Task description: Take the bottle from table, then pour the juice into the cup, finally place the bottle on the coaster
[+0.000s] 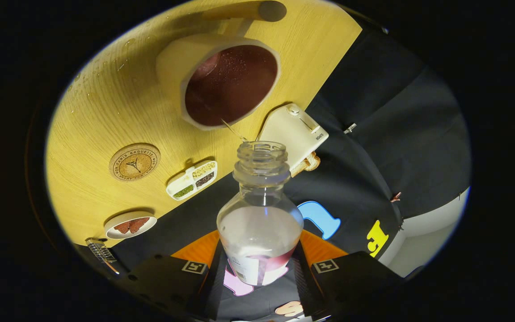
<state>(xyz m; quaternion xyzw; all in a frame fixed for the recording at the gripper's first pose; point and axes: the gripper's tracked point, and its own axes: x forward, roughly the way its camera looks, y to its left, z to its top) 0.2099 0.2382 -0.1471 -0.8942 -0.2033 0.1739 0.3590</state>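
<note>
My gripper (259, 268) is shut on a clear plastic bottle (260, 214), both fingers pressing its lower body. The bottle has no cap and is tilted, its open mouth pointing toward the cream cup (221, 80). A thin thread of liquid runs from the mouth toward the cup's rim. The cup holds dark red juice with fine bubbles on top. Little liquid shows in the bottle. A round cork coaster (134, 162) lies on the wooden table (105, 98), off to the side of the cup, with nothing on it.
A small divided white dish (192, 180) with seeds lies between the coaster and the bottle. A white appliance (293, 133) sits by the table edge beyond the bottle mouth. A round plate (130, 225) with brown pieces and a metal utensil (101, 252) lie near the table's edge.
</note>
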